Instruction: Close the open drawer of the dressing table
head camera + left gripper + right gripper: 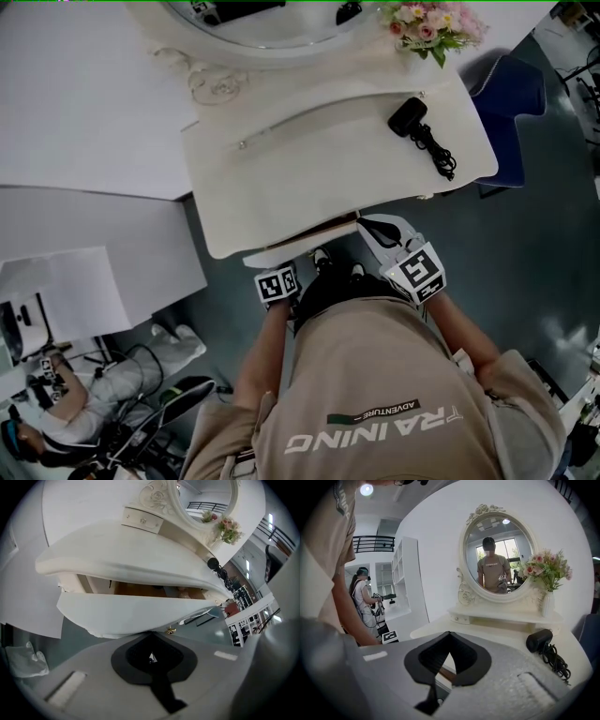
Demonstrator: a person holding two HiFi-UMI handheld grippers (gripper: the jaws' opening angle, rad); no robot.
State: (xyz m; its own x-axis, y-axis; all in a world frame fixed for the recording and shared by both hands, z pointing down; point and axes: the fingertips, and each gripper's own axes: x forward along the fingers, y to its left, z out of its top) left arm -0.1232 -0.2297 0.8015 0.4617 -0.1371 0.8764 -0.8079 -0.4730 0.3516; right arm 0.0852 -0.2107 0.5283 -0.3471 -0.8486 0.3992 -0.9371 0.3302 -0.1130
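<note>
white-walled room, grey floor. dressing table [309, 169] stands below the head camera, its worktop bearing a black hair dryer [409, 115] and flowers [427, 23]. task incomplete: drawer [140, 613] stands out from under the worktop's front edge, wooden inside showing. its front is white and curved, with a small gold knob [171, 630]. left claw [152, 634] closed and empty, tips just beside the drawer front near the knob. right claw [449, 634] likewise closed and empty, at the worktop's front edge. the push home remains.
</note>
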